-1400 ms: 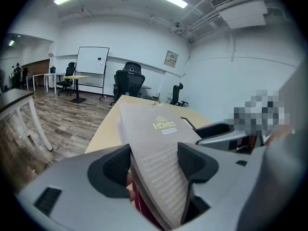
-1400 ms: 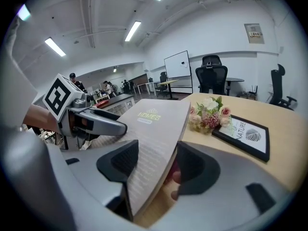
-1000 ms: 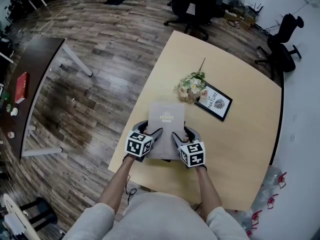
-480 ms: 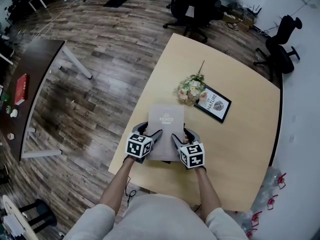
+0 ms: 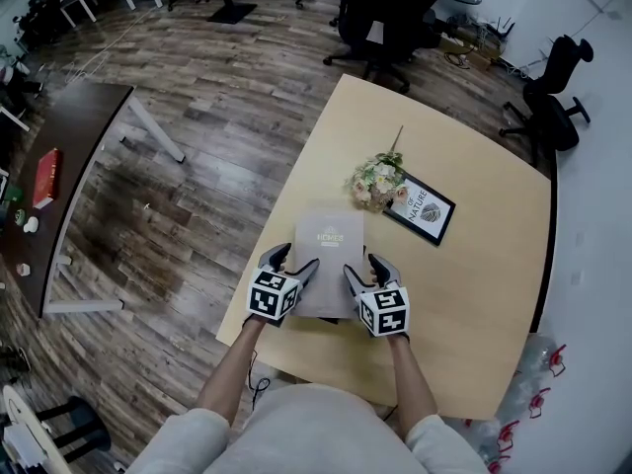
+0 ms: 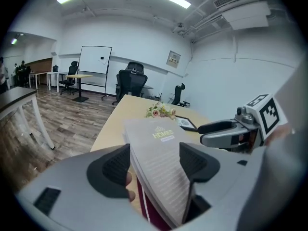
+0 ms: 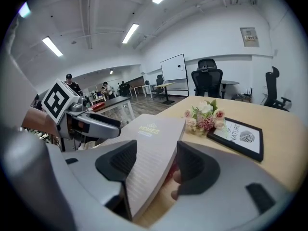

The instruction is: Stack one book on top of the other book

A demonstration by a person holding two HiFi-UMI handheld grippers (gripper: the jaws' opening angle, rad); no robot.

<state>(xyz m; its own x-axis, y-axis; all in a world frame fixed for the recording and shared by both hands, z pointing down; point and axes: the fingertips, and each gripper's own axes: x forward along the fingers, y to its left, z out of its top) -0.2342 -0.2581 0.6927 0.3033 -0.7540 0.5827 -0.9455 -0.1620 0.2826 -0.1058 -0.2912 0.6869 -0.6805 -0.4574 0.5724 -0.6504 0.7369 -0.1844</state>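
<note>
Both forearms reach forward side by side, left gripper [image 5: 295, 258] and right gripper [image 5: 361, 263] near each other, both angled down, marker cubes facing up. Left jaws have just been opening, with the grey book [image 5: 329, 250] between them and the pads loose on it. Right jaws stand apart around the same book, not clamped.

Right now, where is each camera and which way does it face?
Head view: on the person's head, looking down at the table; forearms, left tongs, right tongs show.
Left gripper view: on the left tongs, facing across the table; its jaws have just been opening, grey book between them.
Right gripper view: on the right tongs, likewise; grey book between jaws.
Both gripper views share the flowers.
</note>
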